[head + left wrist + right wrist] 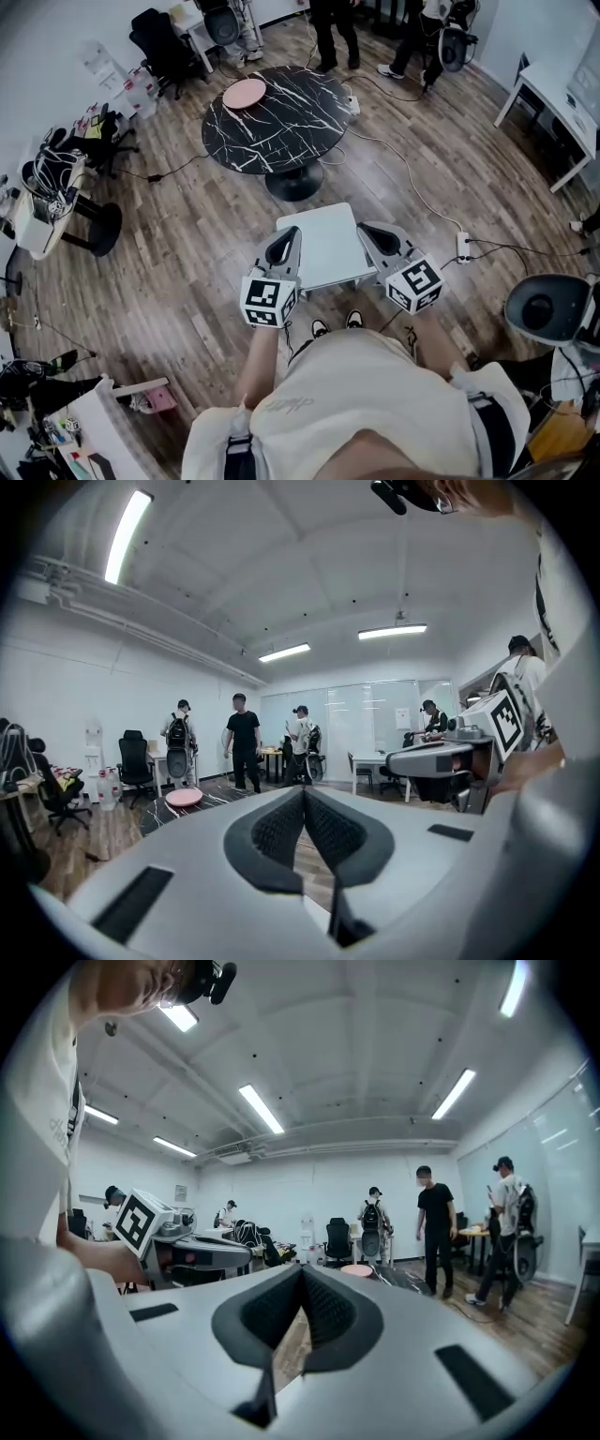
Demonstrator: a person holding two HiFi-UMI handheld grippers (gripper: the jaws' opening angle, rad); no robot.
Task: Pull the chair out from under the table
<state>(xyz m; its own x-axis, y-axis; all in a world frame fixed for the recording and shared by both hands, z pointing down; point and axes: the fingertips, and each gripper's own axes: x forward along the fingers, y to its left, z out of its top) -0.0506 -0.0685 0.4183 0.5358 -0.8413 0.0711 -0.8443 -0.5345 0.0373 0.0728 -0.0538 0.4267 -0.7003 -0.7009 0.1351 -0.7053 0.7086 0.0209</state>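
Note:
A white square-topped piece of furniture, a stool or a small table, stands on the wood floor just in front of my feet. Beyond it is a round black marble table with a pink plate on it. My left gripper hangs raised above the white top's left edge and my right gripper above its right edge. Both point level into the room. In the left gripper view the jaws are pressed together with nothing between them. The right gripper's jaws are likewise shut and empty.
A black office chair stands at the far left wall and a grey swivel chair at my right. Several people stand beyond the marble table. A cable and power strip lie on the floor to the right. A cluttered desk is on the left.

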